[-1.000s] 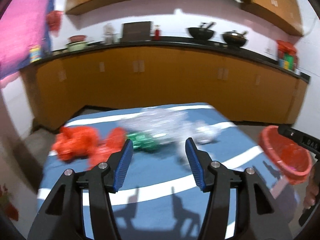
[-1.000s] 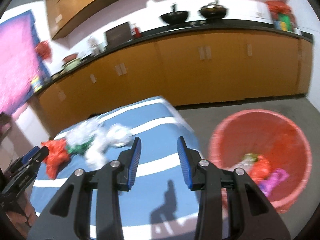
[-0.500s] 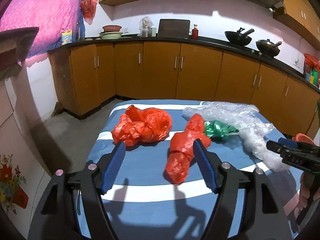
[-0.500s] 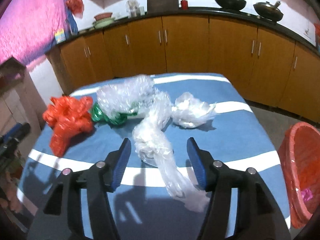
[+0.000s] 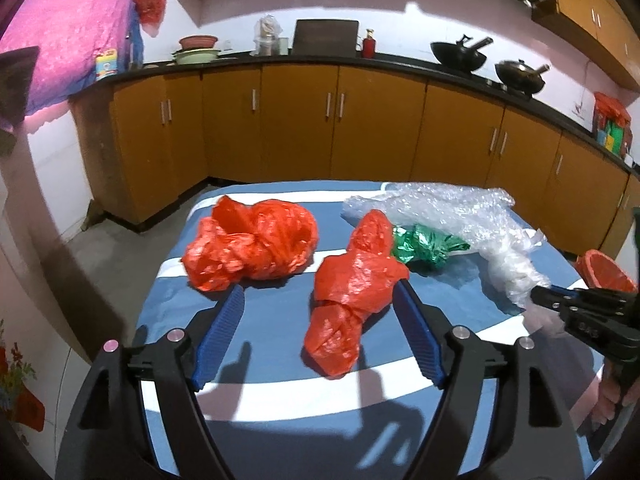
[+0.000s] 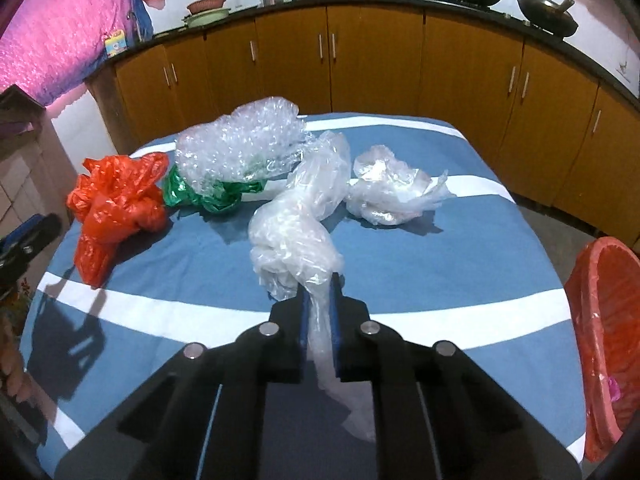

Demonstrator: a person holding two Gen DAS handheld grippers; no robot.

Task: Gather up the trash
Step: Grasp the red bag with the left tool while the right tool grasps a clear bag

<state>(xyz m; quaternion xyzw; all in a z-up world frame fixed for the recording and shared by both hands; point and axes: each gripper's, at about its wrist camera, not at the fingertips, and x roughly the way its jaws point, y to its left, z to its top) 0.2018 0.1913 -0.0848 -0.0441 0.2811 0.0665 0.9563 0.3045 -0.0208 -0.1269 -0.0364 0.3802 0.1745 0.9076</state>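
Trash lies on a blue, white-striped table (image 5: 280, 364). My left gripper (image 5: 320, 300) is open, its fingers either side of a twisted red plastic bag (image 5: 352, 292). A second red bag (image 5: 252, 240) lies to its left. A green foil wrapper (image 5: 424, 246) and bubble wrap (image 6: 240, 146) lie behind. My right gripper (image 6: 320, 280) is shut on a long clear plastic bag (image 6: 296, 224). Another clear bag (image 6: 388, 192) lies to the right. The red trash basket (image 6: 604, 328) stands off the table's right edge.
Orange kitchen cabinets (image 5: 300, 120) with a black counter run behind the table. Woks (image 5: 460, 54) and bowls sit on the counter. The floor shows to the left of the table. The right gripper also shows in the left wrist view (image 5: 536, 294).
Both grippers swung from the basket side to the table. The left moved in around the twisted red bag. The right gripper closed on the long clear bag.
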